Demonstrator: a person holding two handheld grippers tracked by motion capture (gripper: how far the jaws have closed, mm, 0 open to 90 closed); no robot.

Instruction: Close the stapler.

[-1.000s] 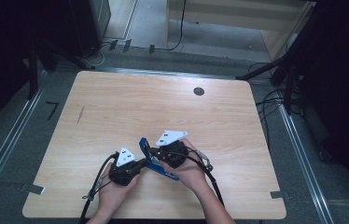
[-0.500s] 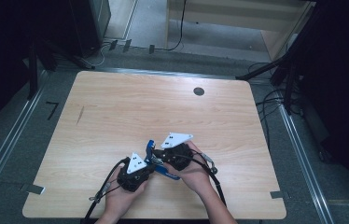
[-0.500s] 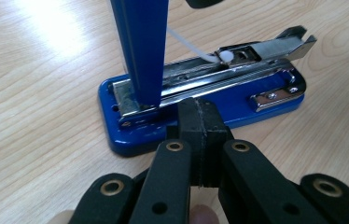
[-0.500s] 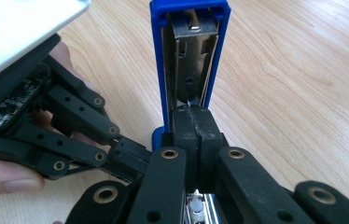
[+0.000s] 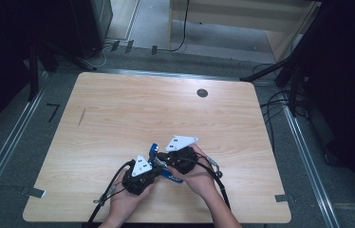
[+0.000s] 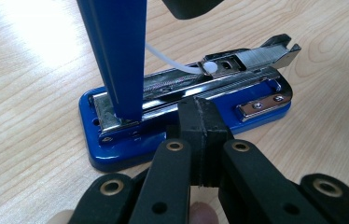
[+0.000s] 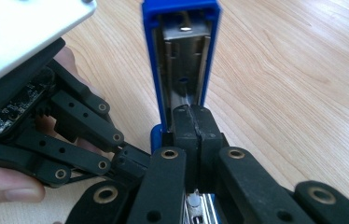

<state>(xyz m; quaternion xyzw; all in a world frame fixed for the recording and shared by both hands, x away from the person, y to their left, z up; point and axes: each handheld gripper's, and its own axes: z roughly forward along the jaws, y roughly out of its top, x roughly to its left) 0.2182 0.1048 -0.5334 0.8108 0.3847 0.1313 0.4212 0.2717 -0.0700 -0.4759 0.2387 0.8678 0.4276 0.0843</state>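
Stapler [image 5: 163, 167], blue with a bright metal channel, lay opened on the tabletop [image 5: 118, 118] in the lower middle of the high view, close to the near edge and well away from the left, right and far edges. Most of the wooden surface above it, toward the top of the frame, lay bare apart from a small dark round disc [image 5: 202, 93] near the upper right. In the left gripper view the base [image 6: 186, 121] sat flat on the wood, its staple tray exposed, while the blue lid [image 6: 116, 51] stood upright at the frame's upper left.

Left claw [image 6: 204, 140] had its jaws pressed together, tips touching the side of the base at its middle, with nothing between them. Right claw [image 7: 193, 135] was likewise closed, its tips set against the lower end of the raised lid's inner channel [image 7: 182, 70]. Both hands met just below the stapler in the high view, with the left claw [image 5: 140, 173] and right claw [image 5: 178, 159] nearly touching.
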